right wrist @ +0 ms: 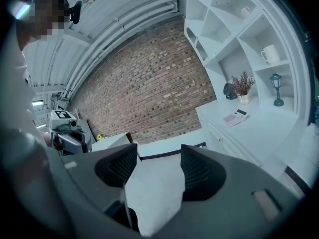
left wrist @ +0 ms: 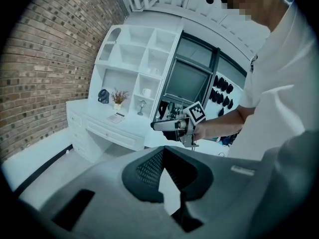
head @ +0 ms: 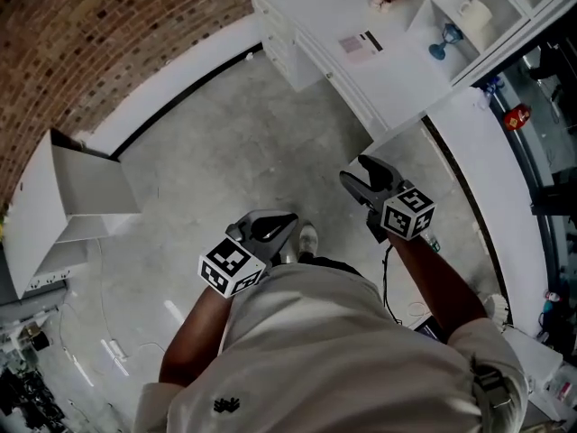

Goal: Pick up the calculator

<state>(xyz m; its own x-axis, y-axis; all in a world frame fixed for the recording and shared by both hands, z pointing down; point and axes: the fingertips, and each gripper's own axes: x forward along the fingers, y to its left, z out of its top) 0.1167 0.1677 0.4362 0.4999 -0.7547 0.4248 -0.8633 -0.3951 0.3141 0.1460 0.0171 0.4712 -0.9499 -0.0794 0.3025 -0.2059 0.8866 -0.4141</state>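
Note:
The calculator [head: 361, 43] is a small pale slab lying flat on the white desk [head: 397, 79] at the far side of the room. It also shows in the right gripper view, calculator [right wrist: 235, 117], and small in the left gripper view, calculator [left wrist: 116, 117]. Both grippers hang over the floor, well short of the desk. My right gripper [head: 365, 180] [right wrist: 158, 156] is open, with only floor between its fingers. My left gripper [head: 270, 228] [left wrist: 163, 151] has its fingertips together and holds nothing.
A shelf unit [right wrist: 259, 39] above the desk holds a mug [right wrist: 269, 54], a small green lamp [right wrist: 277, 89] and a dried plant [right wrist: 242, 86]. A brick wall [head: 108, 34] runs along the left. An open white cabinet [head: 81, 197] stands at left. My shoe [head: 308, 239] is on the grey floor.

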